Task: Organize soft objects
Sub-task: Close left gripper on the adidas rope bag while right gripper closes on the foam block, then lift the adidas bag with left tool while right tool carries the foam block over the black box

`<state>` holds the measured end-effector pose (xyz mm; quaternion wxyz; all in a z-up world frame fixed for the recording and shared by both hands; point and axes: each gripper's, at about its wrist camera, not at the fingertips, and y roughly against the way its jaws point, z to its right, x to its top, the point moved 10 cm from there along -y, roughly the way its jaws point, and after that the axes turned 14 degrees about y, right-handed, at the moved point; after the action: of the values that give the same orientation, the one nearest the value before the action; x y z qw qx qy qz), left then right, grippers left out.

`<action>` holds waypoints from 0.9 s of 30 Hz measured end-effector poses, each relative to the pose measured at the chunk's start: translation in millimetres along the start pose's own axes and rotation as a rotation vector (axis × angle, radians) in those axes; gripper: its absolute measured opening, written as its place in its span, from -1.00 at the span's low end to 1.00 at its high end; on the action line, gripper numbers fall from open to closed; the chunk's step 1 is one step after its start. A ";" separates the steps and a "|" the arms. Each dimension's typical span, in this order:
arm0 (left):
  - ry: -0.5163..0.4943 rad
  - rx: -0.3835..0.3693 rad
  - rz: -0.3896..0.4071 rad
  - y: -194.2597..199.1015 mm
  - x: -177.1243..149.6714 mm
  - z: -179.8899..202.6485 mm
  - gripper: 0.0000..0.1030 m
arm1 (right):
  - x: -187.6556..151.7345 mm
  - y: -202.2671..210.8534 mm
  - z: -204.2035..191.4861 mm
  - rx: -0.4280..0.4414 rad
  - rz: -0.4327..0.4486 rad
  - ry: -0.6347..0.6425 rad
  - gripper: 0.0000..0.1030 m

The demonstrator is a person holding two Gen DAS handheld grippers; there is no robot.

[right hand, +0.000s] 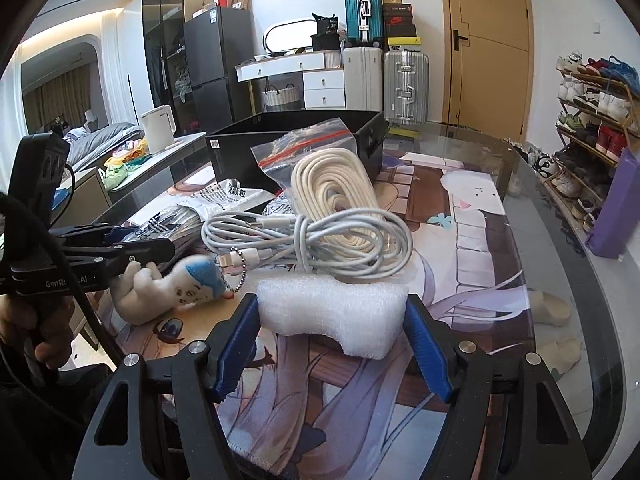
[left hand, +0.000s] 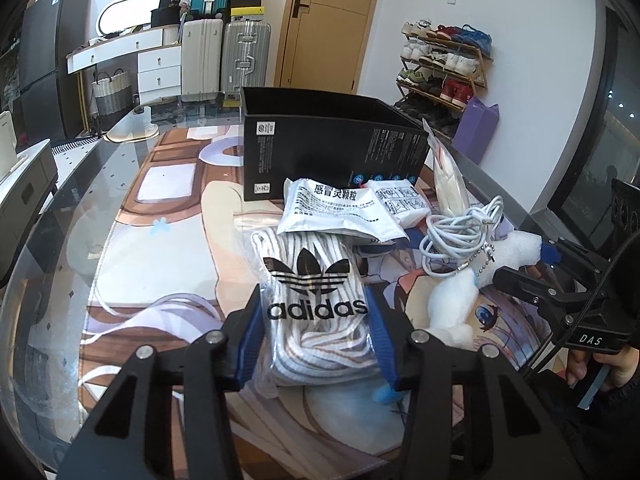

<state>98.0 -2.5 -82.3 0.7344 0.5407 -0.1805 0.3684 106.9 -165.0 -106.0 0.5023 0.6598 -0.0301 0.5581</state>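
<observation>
My left gripper [left hand: 314, 312] is shut on a clear Adidas bag of white laces [left hand: 316, 300] that lies on the printed mat. My right gripper [right hand: 332, 312] is shut on a white foam block [right hand: 332, 312], which also shows in the left wrist view [left hand: 516, 246]. A small white plush with blue hair [right hand: 176, 288] lies left of the foam. A coiled white cable [right hand: 304, 240] and a zip bag of cream cord [right hand: 332, 188] lie behind the foam. White medicine sachets [left hand: 336, 210] lie in front of the open black box [left hand: 332, 152].
The printed mat [left hand: 168, 240] covers a glass table [left hand: 60, 208]. A purple bag [right hand: 616, 208] and a shoe rack [right hand: 592, 112] stand to the right of the table. Suitcases [right hand: 404, 84] and a dresser stand at the far wall.
</observation>
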 end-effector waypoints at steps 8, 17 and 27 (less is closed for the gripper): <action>-0.002 -0.010 0.019 8.4 1.6 -1.7 -0.12 | 0.0 13.4 5.2 -0.012 0.034 -0.012 0.40; 0.011 0.008 0.032 17.6 2.4 -10.1 -0.12 | -2.1 29.3 17.4 -0.035 0.059 -0.036 0.39; 0.033 0.038 0.080 37.6 10.2 -28.1 -0.12 | 2.0 41.8 25.1 -0.058 0.096 -0.048 0.39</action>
<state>73.3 32.6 -60.5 0.7115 0.5409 -0.1828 0.4096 100.3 -202.1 -74.9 0.4929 0.6562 -0.0900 0.5643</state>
